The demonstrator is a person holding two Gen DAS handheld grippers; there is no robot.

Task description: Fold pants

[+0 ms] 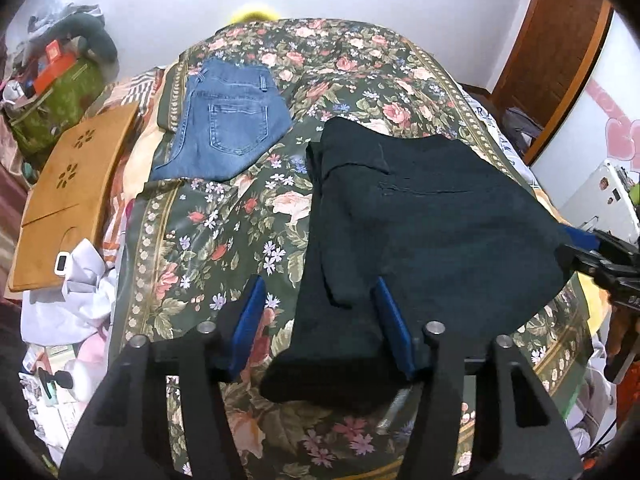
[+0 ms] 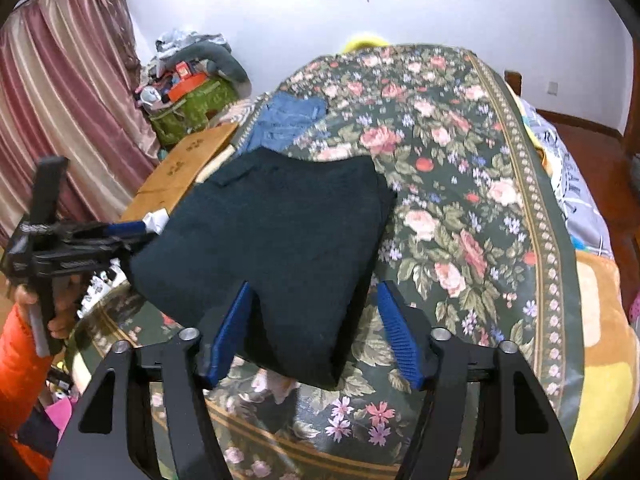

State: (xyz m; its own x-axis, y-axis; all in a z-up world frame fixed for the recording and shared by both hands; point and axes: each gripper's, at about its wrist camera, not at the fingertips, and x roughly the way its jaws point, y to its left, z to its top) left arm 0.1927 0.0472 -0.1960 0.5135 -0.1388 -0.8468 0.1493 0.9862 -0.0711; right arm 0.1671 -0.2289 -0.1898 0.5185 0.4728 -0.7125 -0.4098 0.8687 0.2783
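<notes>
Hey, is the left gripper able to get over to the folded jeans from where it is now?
Probably yes. The folded jeans lie in the open on the floral bedspread, beyond the left gripper, with only bare bedspread between them. The dark pants sit off to the side.

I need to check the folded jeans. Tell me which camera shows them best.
The left wrist view: the jeans lie flat on the bedspread, back pocket and waistband clear. The right wrist view shows them small and far off, partly behind the dark pants.

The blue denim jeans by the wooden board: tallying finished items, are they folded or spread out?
Folded: the blue denim jeans lie as a compact stack, back pocket up.
</notes>
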